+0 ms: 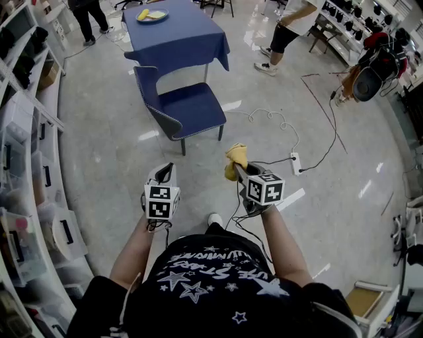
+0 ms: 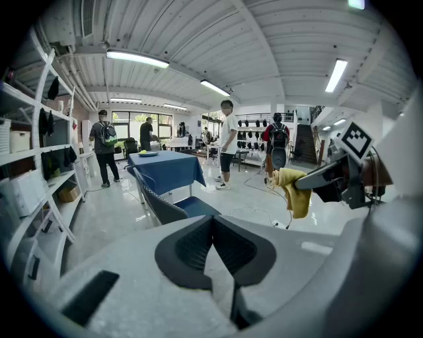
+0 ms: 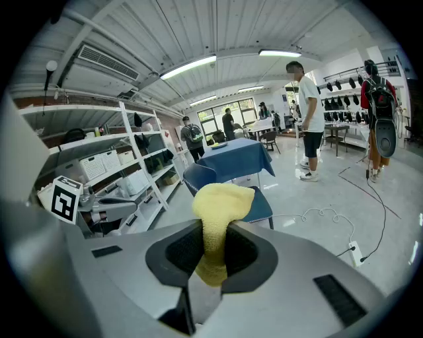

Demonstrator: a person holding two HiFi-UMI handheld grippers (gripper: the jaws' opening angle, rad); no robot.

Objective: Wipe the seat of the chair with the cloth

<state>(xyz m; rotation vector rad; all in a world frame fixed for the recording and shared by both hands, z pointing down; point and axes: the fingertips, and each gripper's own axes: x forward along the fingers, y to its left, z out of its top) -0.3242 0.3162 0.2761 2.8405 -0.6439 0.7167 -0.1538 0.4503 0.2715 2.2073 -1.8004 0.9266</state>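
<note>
- Yellow cloth (image 1: 235, 160) is pinched in the right gripper (image 1: 236, 169). It is held up in the air, well short of the chair (image 1: 188, 109).
- Right gripper view: the fingers (image 3: 248, 254) are clamped on the cloth (image 3: 218, 218). A bunched wad sticks out above them and a short tail hangs below.
- Left gripper (image 1: 166, 170) is level with the right one, off to its side and not touching it.
- Left gripper view: the two dark pads meet with nothing between them.
- That view also shows the cloth (image 2: 294, 191) hanging from the right gripper (image 2: 310, 181).
- Chair is dark blue and upright on the floor (image 1: 99, 132). It sits well ahead of both grippers.
- Seat (image 1: 195, 105) is bare. The cloth is not in contact with it.
- Table (image 1: 178, 36) with a blue cover stands just beyond the chair. A plate (image 1: 152, 15) sits near its far edge.
- White power strip (image 1: 295, 163) lies on the floor right of the right gripper, with a cable (image 1: 271, 119) looping off toward the chair.
- Shelves (image 1: 26, 99) run along the left side.
- One person (image 1: 287, 26) stands past the table on the right, and another (image 1: 89, 16) is at top left.
</note>
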